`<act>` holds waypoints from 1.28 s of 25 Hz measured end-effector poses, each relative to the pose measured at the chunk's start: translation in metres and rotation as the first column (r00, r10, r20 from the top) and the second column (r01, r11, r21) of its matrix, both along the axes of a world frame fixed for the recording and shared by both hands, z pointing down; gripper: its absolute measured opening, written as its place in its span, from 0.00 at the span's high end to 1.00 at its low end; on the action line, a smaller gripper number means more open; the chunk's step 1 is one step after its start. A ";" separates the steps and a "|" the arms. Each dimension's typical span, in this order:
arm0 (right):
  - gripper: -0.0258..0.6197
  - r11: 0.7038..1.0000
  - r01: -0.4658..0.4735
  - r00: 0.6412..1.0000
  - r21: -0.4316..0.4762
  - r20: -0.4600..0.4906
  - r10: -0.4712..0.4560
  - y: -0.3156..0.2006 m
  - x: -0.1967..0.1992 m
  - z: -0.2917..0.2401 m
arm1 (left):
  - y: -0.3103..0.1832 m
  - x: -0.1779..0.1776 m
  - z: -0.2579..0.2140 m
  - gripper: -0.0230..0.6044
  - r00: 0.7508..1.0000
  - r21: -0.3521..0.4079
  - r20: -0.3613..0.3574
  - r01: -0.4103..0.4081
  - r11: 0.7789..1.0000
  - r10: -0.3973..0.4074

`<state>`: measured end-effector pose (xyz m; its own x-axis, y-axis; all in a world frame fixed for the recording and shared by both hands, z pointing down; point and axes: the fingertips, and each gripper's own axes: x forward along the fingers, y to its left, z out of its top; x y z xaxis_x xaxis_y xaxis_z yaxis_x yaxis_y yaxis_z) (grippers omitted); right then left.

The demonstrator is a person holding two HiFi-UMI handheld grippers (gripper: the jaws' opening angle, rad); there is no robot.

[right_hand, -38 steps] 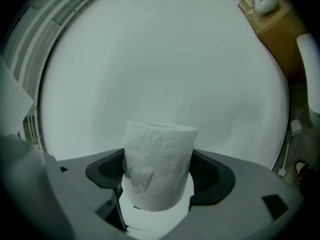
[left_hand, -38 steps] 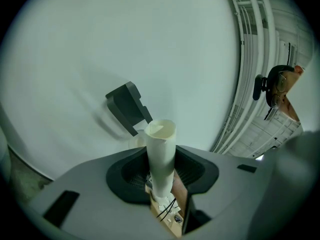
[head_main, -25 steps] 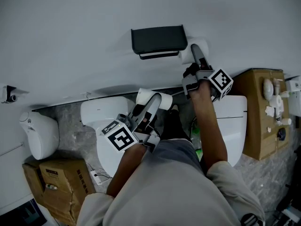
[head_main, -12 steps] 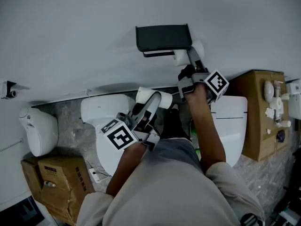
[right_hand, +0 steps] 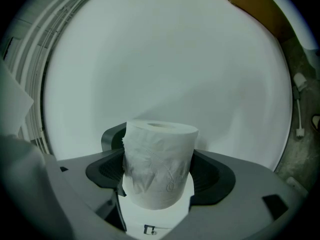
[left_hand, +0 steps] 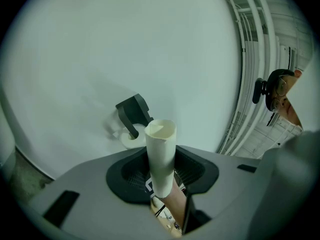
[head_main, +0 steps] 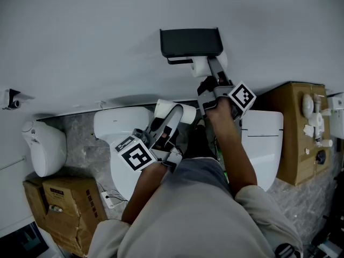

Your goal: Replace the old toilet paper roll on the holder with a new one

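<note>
A plain white wall (head_main: pixel 80 47) fills the upper half of the head view. Below it stand two white toilets (head_main: pixel 110 130), both largely covered by the person's arms and torso. A brown cardboard box (head_main: pixel 290 128) sits at the right, and the objects on top of it are too small to identify.

A black wall-mounted paper holder (head_main: pixel 191 41) hangs on the wall. The right gripper (head_main: pixel 208 71) reaches up just beneath it, with its jaws clamped on the sides of a full white toilet paper roll (right_hand: pixel 159 161). The roll sits just under the holder's lower edge. Whether it touches the holder's bar cannot be told. In the right gripper view the roll blocks nearly all of the holder, and only a dark corner shows at its left.

The left gripper (head_main: pixel 173 116) is lower, over the toilets and well apart from the holder. Its jaws press on a bare pale cardboard tube (left_hand: pixel 161 154) held crosswise. In the left gripper view the tube's lower end is hidden between the jaws.
</note>
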<state>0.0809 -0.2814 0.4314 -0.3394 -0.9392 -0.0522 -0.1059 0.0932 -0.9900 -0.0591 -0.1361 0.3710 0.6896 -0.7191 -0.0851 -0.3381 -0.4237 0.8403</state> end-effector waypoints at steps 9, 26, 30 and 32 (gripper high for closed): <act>0.33 0.999 0.040 0.999 0.025 0.036 -0.040 0.002 -0.030 -0.001 | 0.007 -0.020 0.001 0.76 0.999 0.002 -0.001 0.048 0.999 -0.048; 0.33 0.999 0.022 0.999 0.036 0.042 -0.023 0.010 -0.047 -0.006 | 0.018 -0.045 -0.010 0.76 0.995 0.026 -0.009 0.097 0.995 -0.097; 0.33 0.999 0.022 0.999 0.045 0.039 -0.024 0.014 -0.042 -0.008 | 0.019 -0.040 -0.012 0.76 0.996 0.032 -0.016 0.084 0.996 -0.084; 0.33 0.998 0.031 0.999 0.045 0.030 -0.033 0.018 -0.043 -0.008 | 0.020 -0.037 -0.013 0.76 0.997 0.035 -0.021 0.078 0.996 -0.077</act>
